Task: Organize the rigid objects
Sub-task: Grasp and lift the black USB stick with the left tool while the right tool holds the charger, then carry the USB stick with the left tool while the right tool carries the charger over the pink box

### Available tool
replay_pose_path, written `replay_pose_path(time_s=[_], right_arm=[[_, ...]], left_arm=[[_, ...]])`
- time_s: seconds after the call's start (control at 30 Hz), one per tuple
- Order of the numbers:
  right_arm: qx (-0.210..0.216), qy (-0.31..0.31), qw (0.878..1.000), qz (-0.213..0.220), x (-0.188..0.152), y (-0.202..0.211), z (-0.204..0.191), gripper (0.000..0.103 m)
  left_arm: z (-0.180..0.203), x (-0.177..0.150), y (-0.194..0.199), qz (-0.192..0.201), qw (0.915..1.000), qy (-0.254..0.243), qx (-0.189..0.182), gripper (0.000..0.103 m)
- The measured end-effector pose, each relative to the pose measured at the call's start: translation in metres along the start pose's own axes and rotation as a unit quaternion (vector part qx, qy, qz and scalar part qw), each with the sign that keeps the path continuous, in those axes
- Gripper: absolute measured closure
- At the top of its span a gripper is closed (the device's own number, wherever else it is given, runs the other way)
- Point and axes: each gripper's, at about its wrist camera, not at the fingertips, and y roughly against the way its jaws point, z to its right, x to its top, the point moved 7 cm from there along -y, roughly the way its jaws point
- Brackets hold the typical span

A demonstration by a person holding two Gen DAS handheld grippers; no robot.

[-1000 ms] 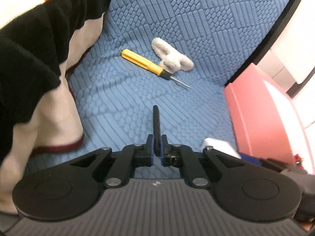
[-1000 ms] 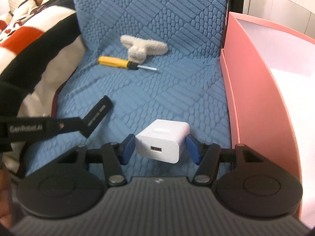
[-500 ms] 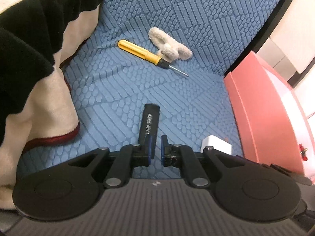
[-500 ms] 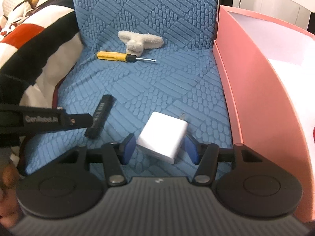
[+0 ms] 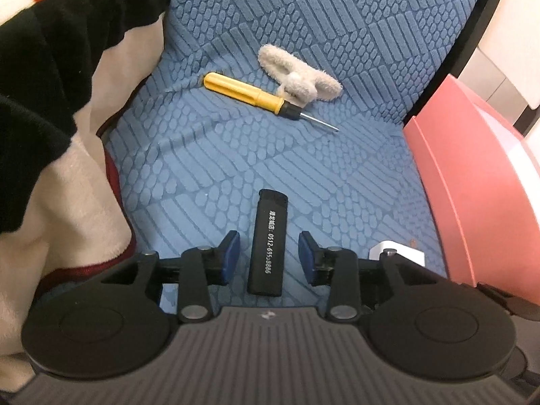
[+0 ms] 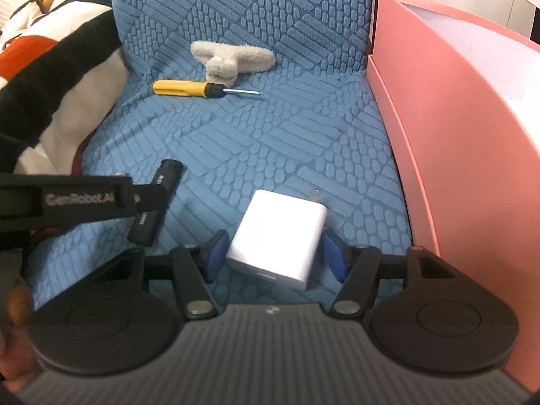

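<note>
Both fingers of the left gripper (image 5: 269,256) stand apart, their blue pads on either side of a black lighter (image 5: 267,241) with clear gaps on both sides, so nothing is gripped. That lighter lies flat on the blue quilted cushion (image 5: 303,155), white printed digits facing up, its long axis pointing away from the camera.

From the right wrist view, the right gripper (image 6: 274,257) is spread too, its blue pads flanking a white charger block (image 6: 278,238). The block rests on the cushion, tilted slightly, metal prongs pointing away; whether the pads touch its sides cannot be told, though small gaps appear on both sides. To the left in this view, the lighter sits partly behind the black side of the left gripper.

Farther back on the cushion lies a yellow-handled screwdriver (image 5: 249,93), tip pointing right, just beside a fluffy cream cloth piece (image 5: 298,76). A pink box (image 6: 455,141) stands along the cushion's right edge. A striped black, white and red blanket (image 5: 50,84) is bunched at the left.
</note>
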Motion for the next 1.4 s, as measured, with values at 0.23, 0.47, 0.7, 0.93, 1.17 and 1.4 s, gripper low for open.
replay_pose_path(time_s=[0.23, 0.47, 0.7, 0.93, 1.17, 1.4], right_arm=[[-0.005, 0.008, 1.000, 0.011, 0.004, 0.005, 0.002, 0.041], [-0.001, 0.009, 1.000, 0.001, 0.000, 0.002, 0.005, 0.042], [0.002, 0.006, 1.000, 0.002, 0.000, 0.002, 0.006, 0.042], [0.005, -0.004, 1.000, 0.012, 0.003, 0.012, 0.009, 0.045], [0.007, 0.015, 1.000, 0.025, 0.004, 0.025, 0.005, 0.047], [0.013, 0.027, 0.999, 0.034, 0.000, 0.037, 0.000, 0.048]], left_arm=[[0.005, 0.004, -0.008, 0.005, 0.9996, -0.026, 0.011, 0.059], [0.012, 0.004, -0.015, 0.014, 0.9981, -0.055, 0.024, 0.060], [0.020, 0.008, -0.024, 0.045, 0.9941, -0.084, 0.052, 0.076], [0.012, 0.008, -0.001, 0.055, 0.9977, -0.035, 0.017, 0.076], [0.001, -0.001, 0.029, 0.057, 0.9983, 0.010, -0.011, 0.076], [0.000, -0.007, 0.043, 0.060, 0.9977, 0.025, -0.023, 0.076]])
